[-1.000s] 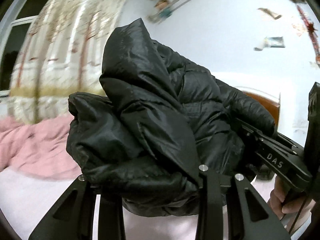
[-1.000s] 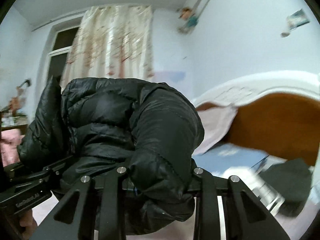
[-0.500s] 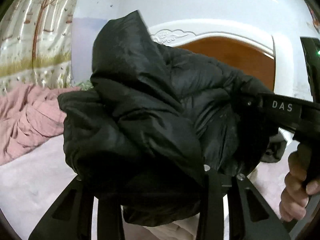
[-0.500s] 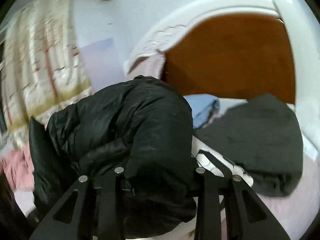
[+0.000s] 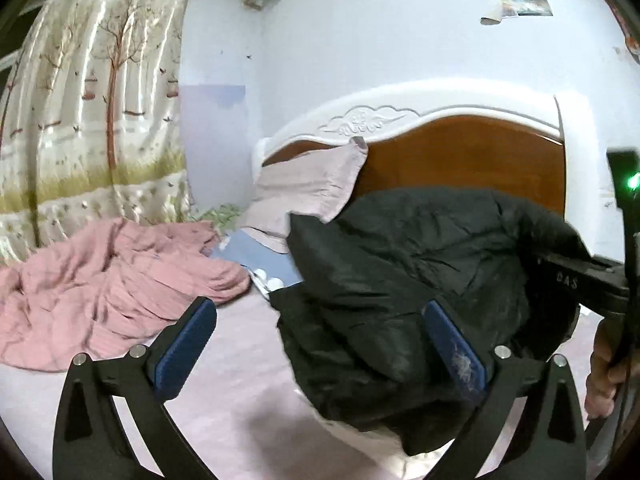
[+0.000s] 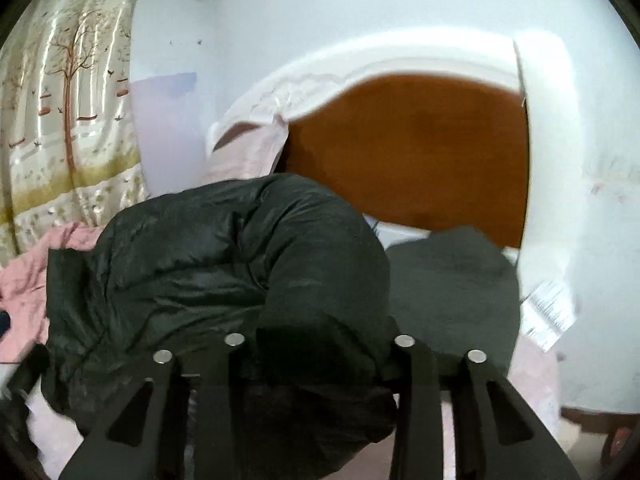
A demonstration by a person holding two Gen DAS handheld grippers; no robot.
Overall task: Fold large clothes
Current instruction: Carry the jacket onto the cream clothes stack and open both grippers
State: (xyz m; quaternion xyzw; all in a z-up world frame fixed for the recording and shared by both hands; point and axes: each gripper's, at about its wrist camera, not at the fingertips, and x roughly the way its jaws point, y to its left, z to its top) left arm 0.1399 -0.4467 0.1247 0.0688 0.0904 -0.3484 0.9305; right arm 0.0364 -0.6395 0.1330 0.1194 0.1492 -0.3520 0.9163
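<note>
Left wrist view gives us what the right doesn't: the left gripper [image 5: 320, 344] spread wide, both blue pads [image 5: 186, 350] bare, and the right gripper [image 5: 576, 280] coming in from the right edge with a hand [image 5: 604, 372] on its handle. Its jaws have just been opening; the black puffer jacket [image 5: 420, 280] brushes the right-side pad but isn't pinched. The jacket sits bunched on the bed [image 5: 240, 392], in front of the headboard [image 5: 472, 156], with a pink blanket [image 5: 104, 280] off to the left.

Right wrist view adds a dark grey garment [image 6: 452, 288] lying beside the jacket [image 6: 224, 264], near the headboard [image 6: 408, 148]. Right gripper [image 6: 320, 356]: jaws have just been opening too, partly spread, jacket bulk still packed between the fingers. We can't tell if the pads still press on it.
</note>
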